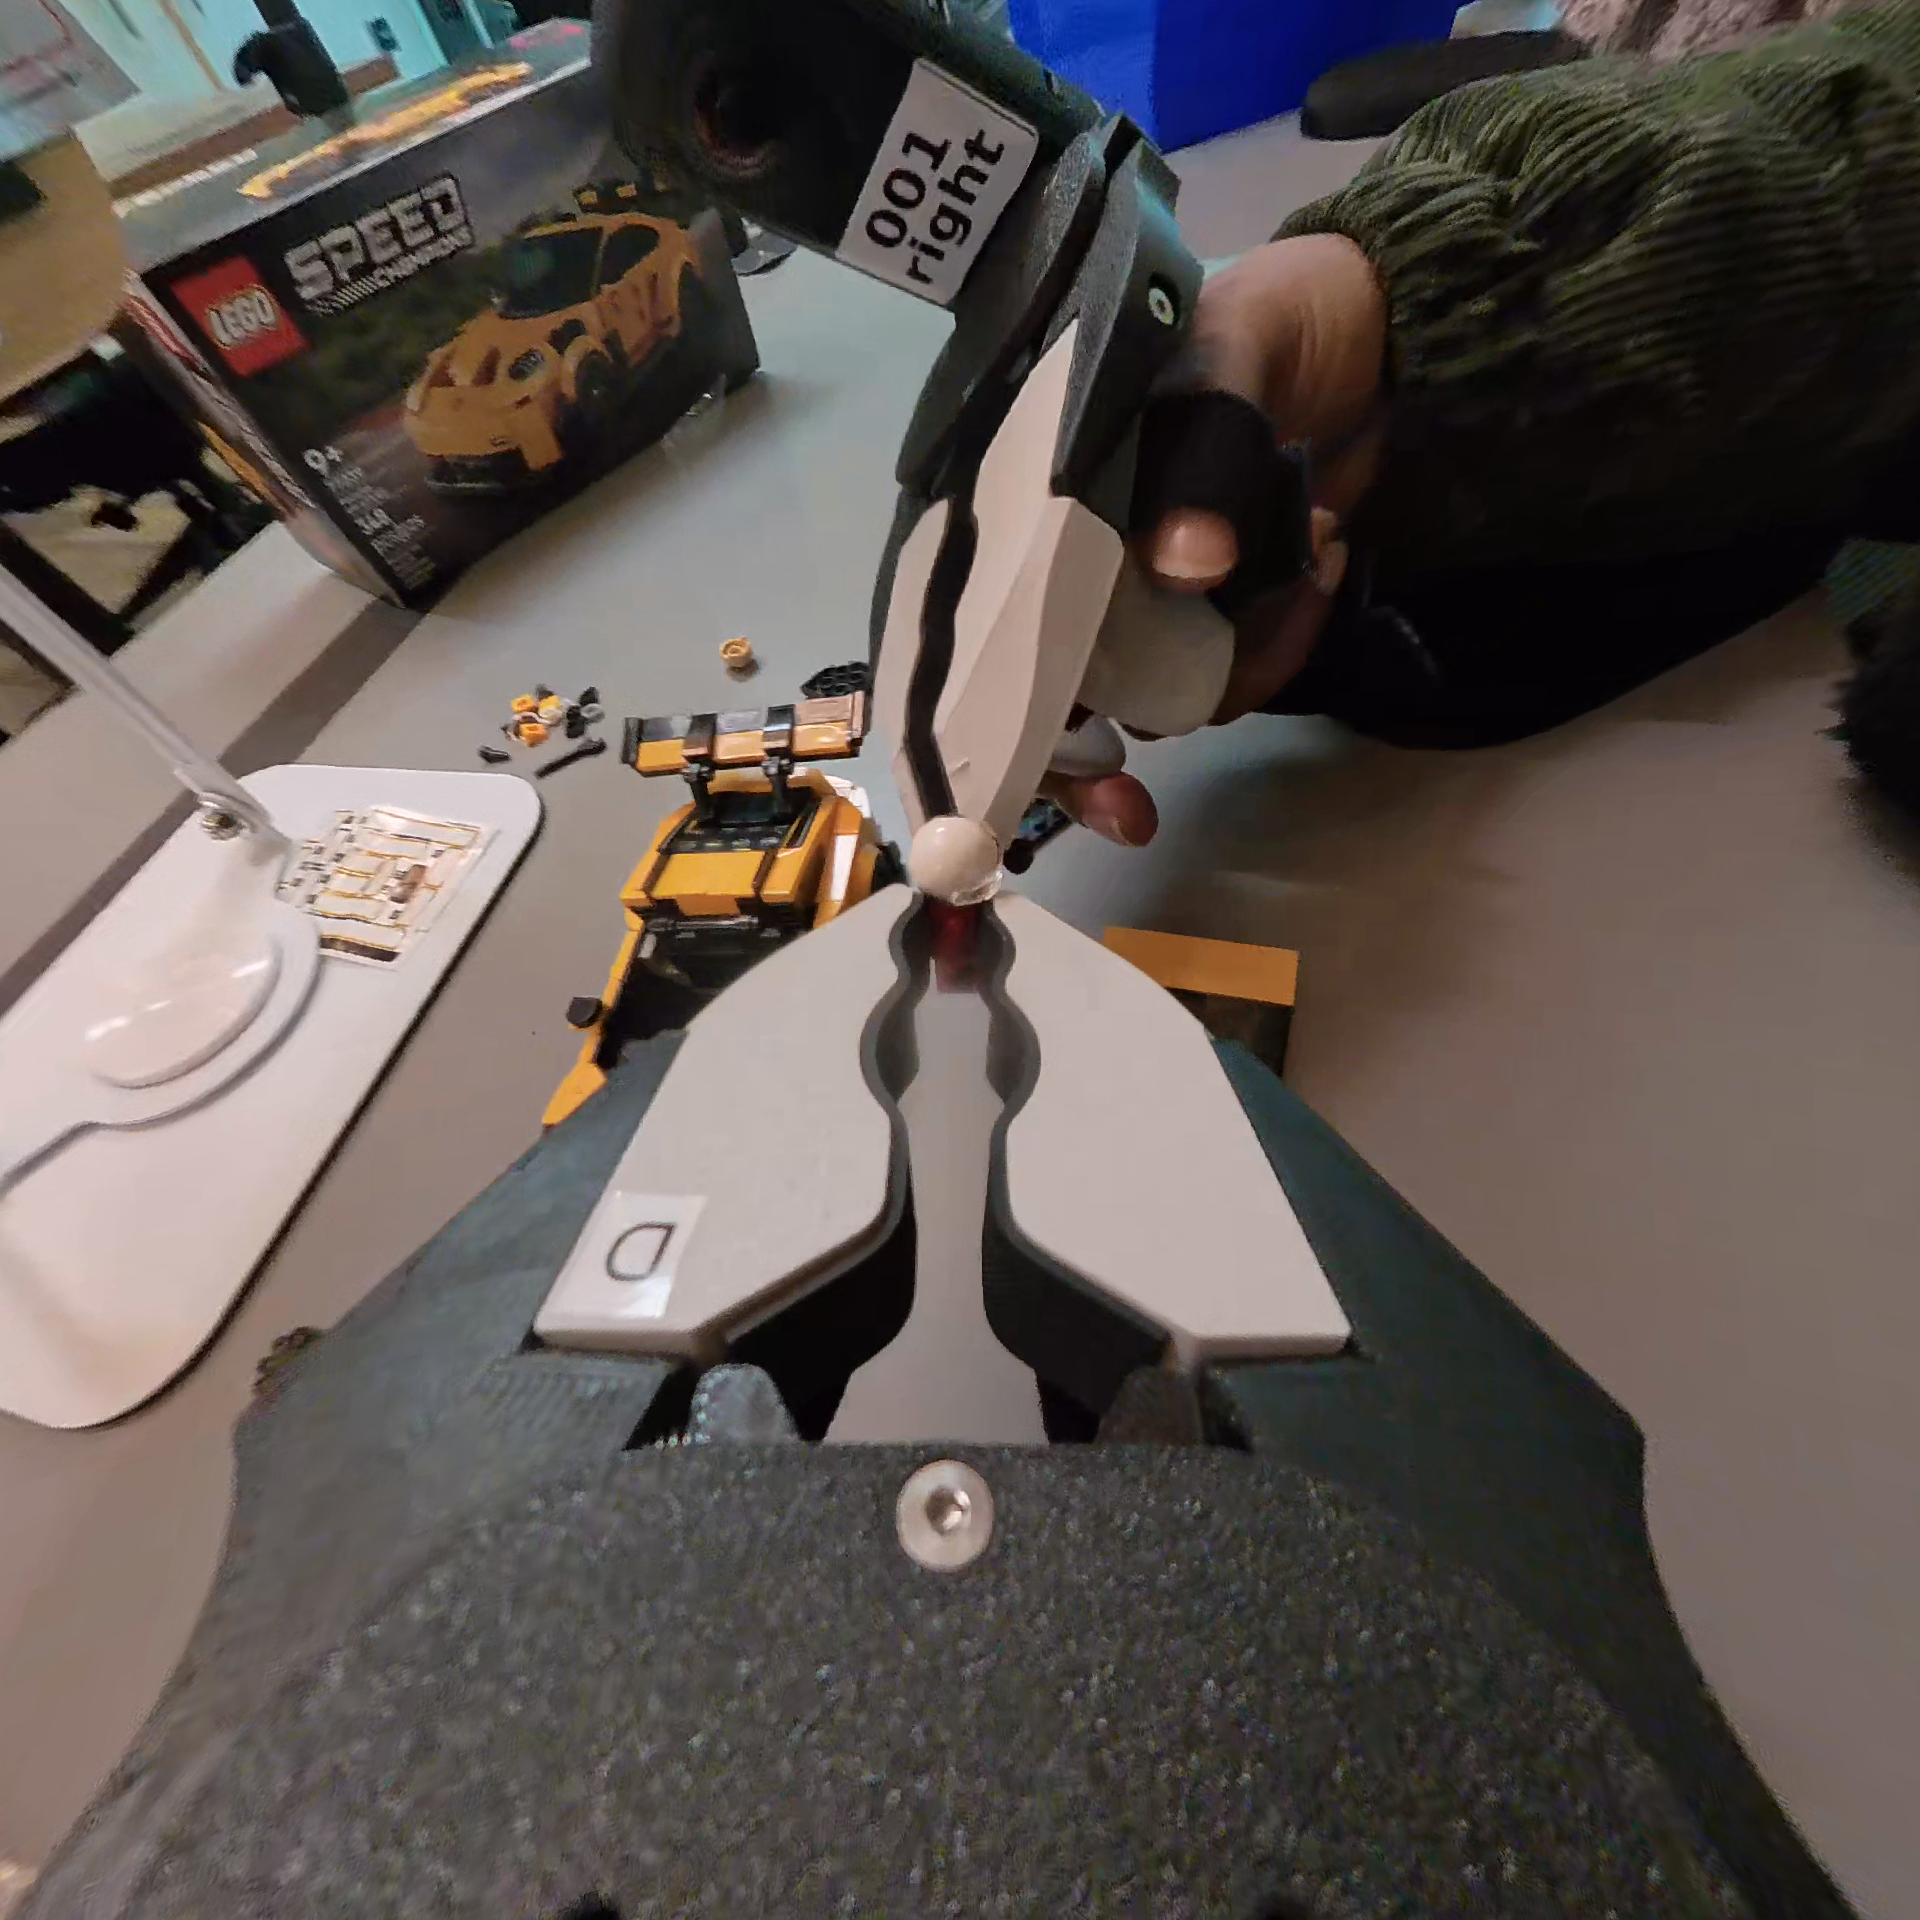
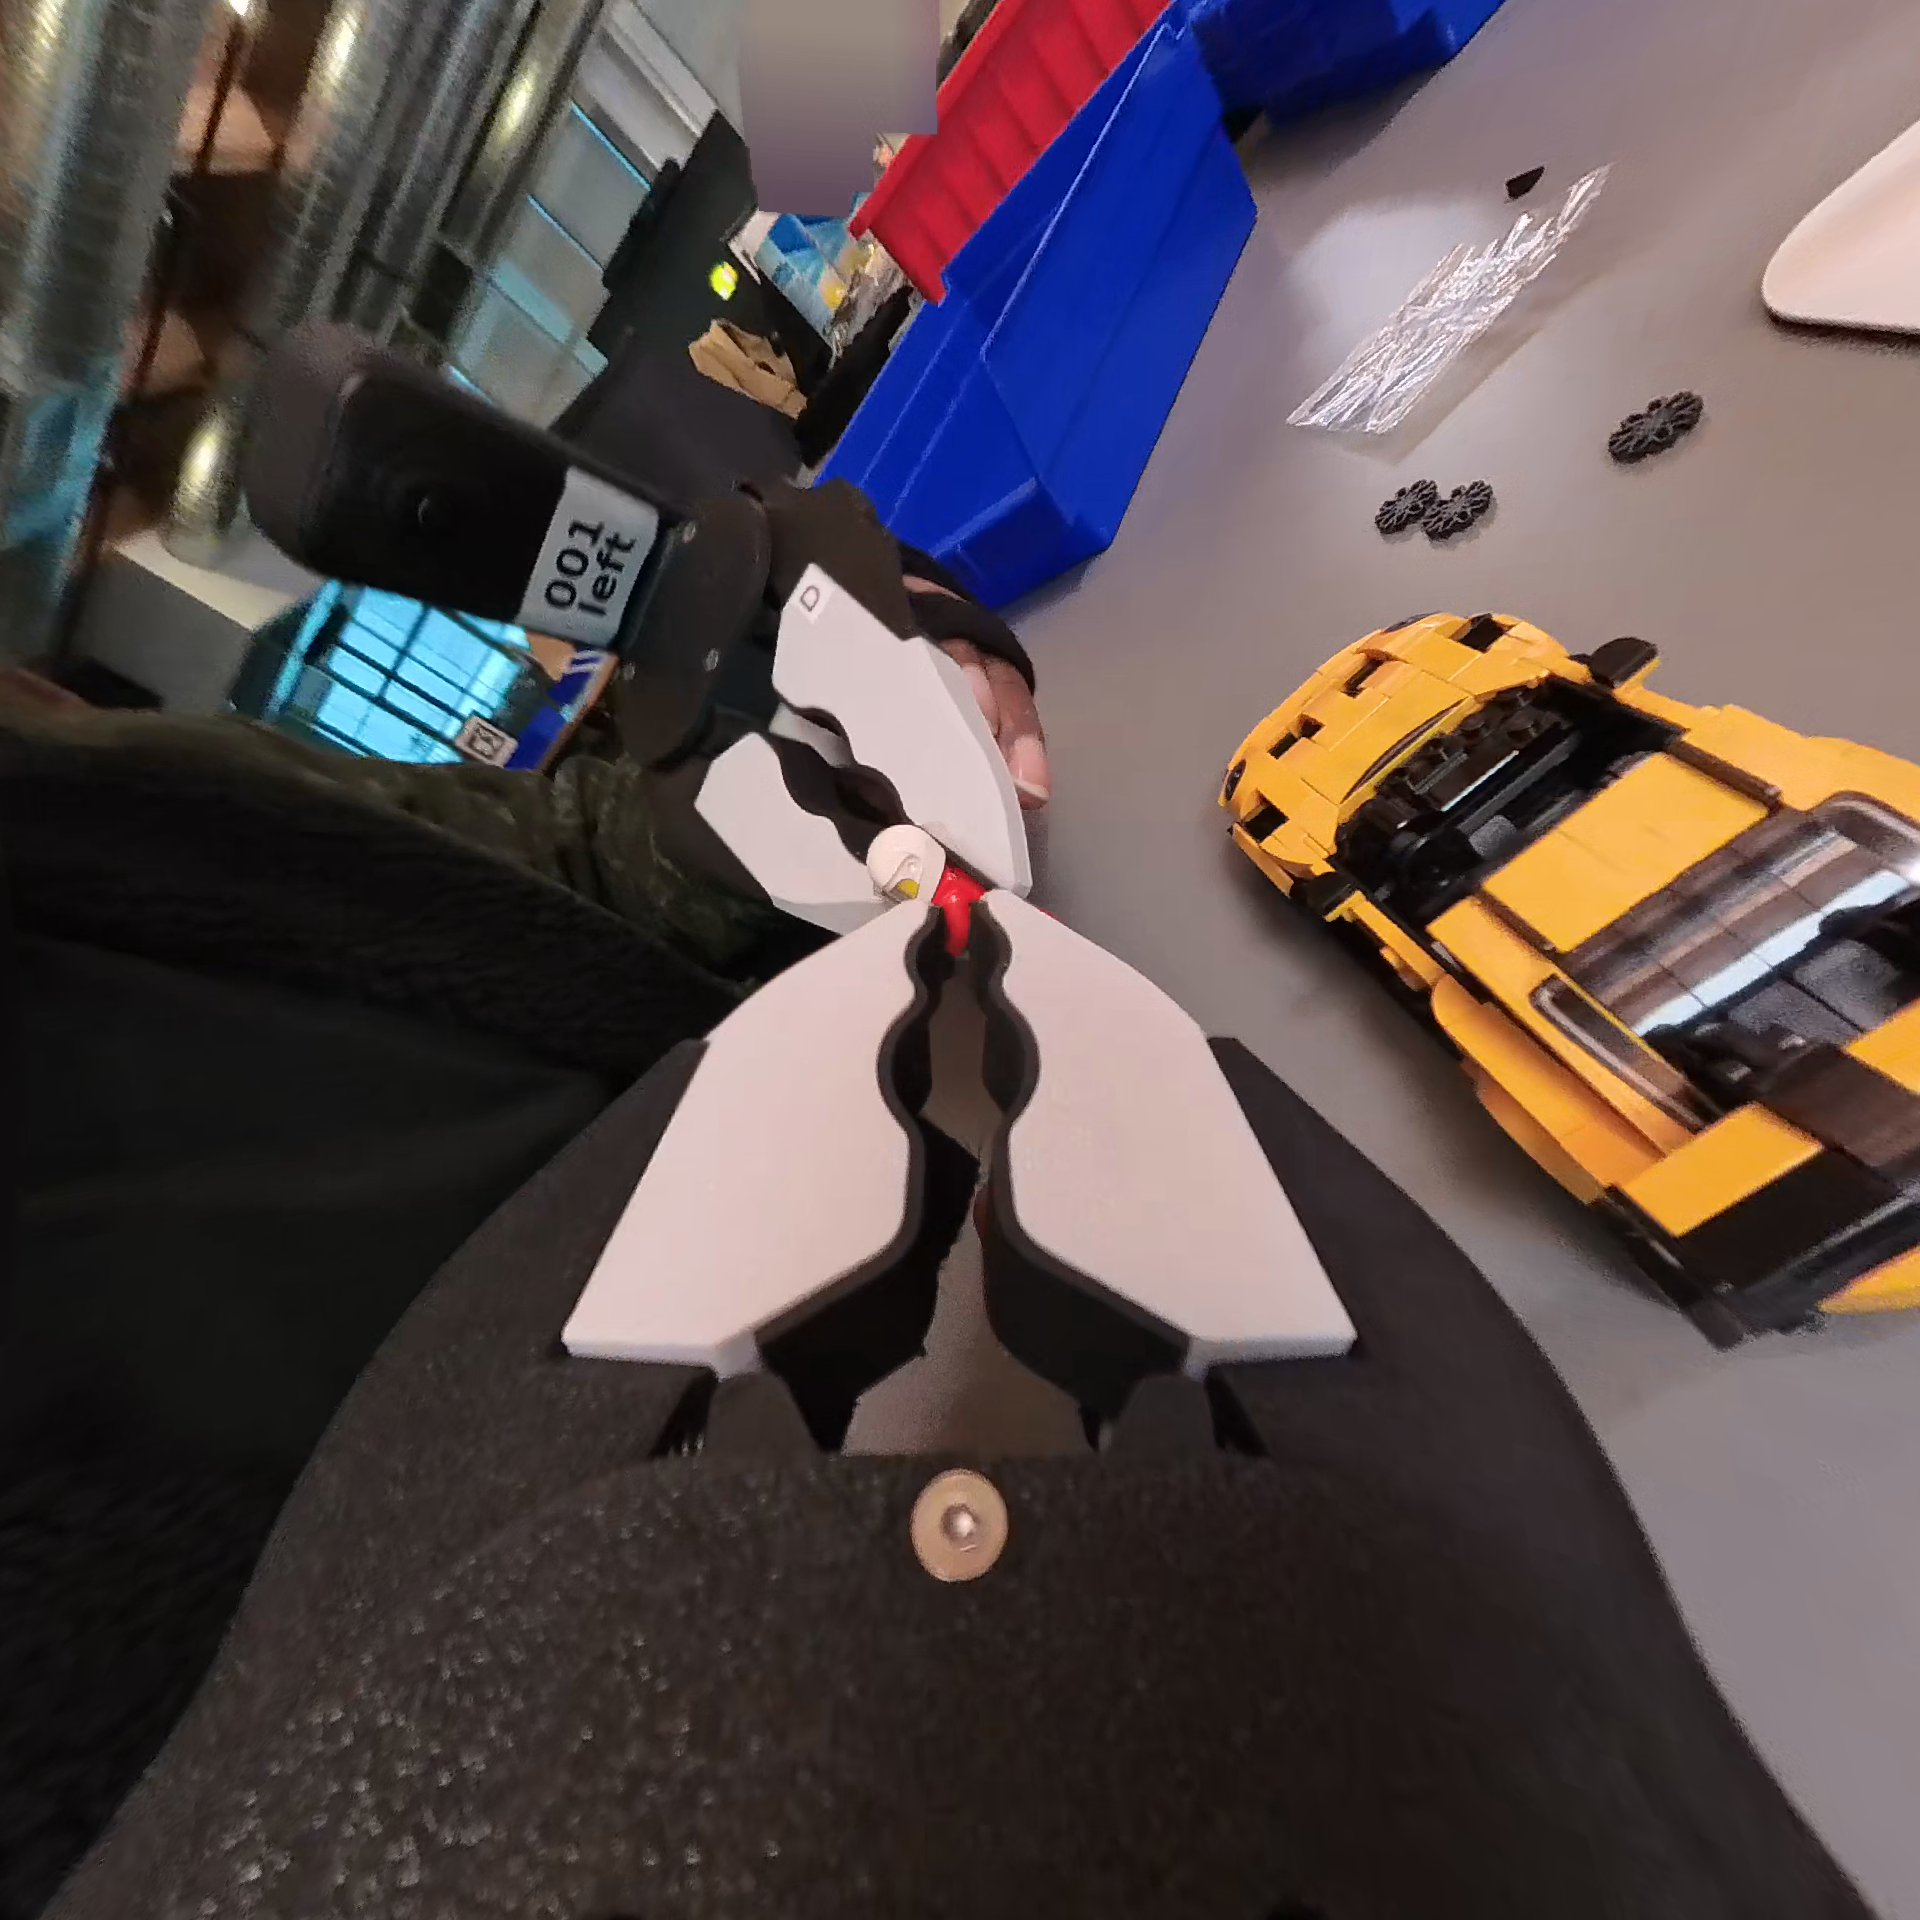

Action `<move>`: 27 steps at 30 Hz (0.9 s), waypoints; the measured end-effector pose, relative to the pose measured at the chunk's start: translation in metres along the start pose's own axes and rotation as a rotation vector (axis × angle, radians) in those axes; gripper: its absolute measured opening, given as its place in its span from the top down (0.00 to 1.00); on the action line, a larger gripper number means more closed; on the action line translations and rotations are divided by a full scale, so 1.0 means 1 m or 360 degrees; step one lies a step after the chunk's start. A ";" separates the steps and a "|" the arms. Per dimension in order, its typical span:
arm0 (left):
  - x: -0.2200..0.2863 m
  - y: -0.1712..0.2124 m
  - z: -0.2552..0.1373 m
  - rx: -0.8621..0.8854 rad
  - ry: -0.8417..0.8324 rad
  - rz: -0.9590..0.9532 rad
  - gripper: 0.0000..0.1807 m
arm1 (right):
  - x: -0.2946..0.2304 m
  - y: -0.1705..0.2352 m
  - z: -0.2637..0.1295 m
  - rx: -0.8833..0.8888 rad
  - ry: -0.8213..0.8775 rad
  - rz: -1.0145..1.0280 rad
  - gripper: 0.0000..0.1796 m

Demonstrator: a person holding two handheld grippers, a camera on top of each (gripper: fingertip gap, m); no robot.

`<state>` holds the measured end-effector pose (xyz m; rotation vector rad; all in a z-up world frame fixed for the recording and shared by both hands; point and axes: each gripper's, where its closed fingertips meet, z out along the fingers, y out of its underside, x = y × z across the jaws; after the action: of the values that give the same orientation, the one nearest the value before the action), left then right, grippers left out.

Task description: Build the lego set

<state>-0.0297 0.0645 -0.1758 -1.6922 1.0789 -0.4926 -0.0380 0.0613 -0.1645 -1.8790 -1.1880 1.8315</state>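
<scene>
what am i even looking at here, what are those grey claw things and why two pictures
Each picture comes from a camera mounted on a hand-held gripper, looking along its two grey fingers; a person holds one in each hand. The left gripper and right gripper meet tip to tip, both pinching a small minifigure with a white helmet and red body. It looks as if the figure is being put together. On the grey table sit a nearly finished yellow lego car, its box, a sticker sheet, loose small pieces, black wheel rims and an empty clear bag.
</scene>
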 end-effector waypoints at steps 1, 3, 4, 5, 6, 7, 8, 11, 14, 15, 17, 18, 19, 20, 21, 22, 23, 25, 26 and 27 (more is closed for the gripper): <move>-0.001 0.000 0.000 -0.0003 -0.0026 0.0028 0.95 | 0.000 -0.001 0.000 0.0013 -0.0011 0.0030 0.98; -0.004 0.000 0.000 0.0001 -0.0074 0.0076 0.96 | 0.000 -0.003 0.000 0.0052 -0.0038 0.0110 0.98; -0.005 -0.001 -0.001 0.0005 -0.0100 0.0100 0.95 | 0.000 -0.004 0.000 0.0070 -0.0047 0.0143 0.98; -0.006 -0.001 -0.001 0.0004 -0.0125 0.0125 0.95 | 0.001 -0.005 0.001 0.0083 -0.0050 0.0161 0.98; -0.007 -0.001 -0.002 0.0000 -0.0134 0.0132 0.95 | 0.001 -0.006 0.001 0.0094 -0.0050 0.0160 0.98; -0.008 -0.001 -0.002 0.0009 -0.0128 0.0111 0.95 | 0.000 -0.007 0.001 0.0111 -0.0057 0.0149 0.98; -0.008 -0.003 -0.003 0.0037 -0.0094 0.0055 0.96 | -0.002 -0.009 0.000 0.0125 -0.0076 0.0116 0.98; -0.004 -0.007 -0.007 0.0105 0.0099 -0.0195 0.95 | -0.015 -0.014 -0.005 0.0106 -0.0092 -0.0260 0.92; 0.003 -0.006 -0.010 0.0130 0.0274 -0.0377 0.96 | -0.014 -0.010 -0.011 0.0005 0.0112 -0.0803 0.89; 0.004 -0.007 -0.011 0.0138 0.0308 -0.0406 0.96 | -0.014 -0.006 -0.010 -0.0032 0.0158 -0.0932 0.88; 0.009 -0.007 -0.012 0.0131 0.0373 -0.0424 0.96 | -0.012 0.002 -0.006 -0.0112 0.0213 -0.1059 0.87; 0.012 -0.006 -0.012 0.0123 0.0400 -0.0425 0.96 | -0.011 0.004 -0.004 -0.0128 0.0217 -0.1079 0.88; 0.015 -0.006 -0.011 0.0113 0.0424 -0.0423 0.96 | -0.012 0.007 -0.003 -0.0142 0.0205 -0.1085 0.88; 0.017 -0.005 -0.011 0.0109 0.0438 -0.0423 0.96 | -0.013 0.010 -0.001 -0.0156 0.0181 -0.1084 0.89; 0.018 -0.005 -0.011 0.0106 0.0448 -0.0424 0.96 | -0.014 0.011 -0.001 -0.0163 0.0169 -0.1081 0.90; 0.018 -0.005 -0.012 0.0107 0.0454 -0.0428 0.96 | -0.014 0.012 0.000 -0.0166 0.0165 -0.1079 0.91; 0.019 -0.005 -0.012 0.0105 0.0464 -0.0431 0.96 | -0.014 0.012 0.000 -0.0172 0.0158 -0.1078 0.91; 0.021 -0.004 -0.012 0.0098 0.0479 -0.0430 0.96 | -0.015 0.014 0.000 -0.0186 0.0143 -0.1073 0.91; 0.022 -0.004 -0.012 0.0095 0.0489 -0.0432 0.96 | -0.015 0.015 0.000 -0.0190 0.0137 -0.1070 0.91; 0.022 -0.004 -0.012 0.0092 0.0498 -0.0436 0.96 | -0.015 0.016 0.000 -0.0194 0.0132 -0.1067 0.91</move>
<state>-0.0256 0.0399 -0.1717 -1.7578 1.0424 -0.9810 -0.0304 0.0405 -0.1645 -1.3435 -1.6656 1.3221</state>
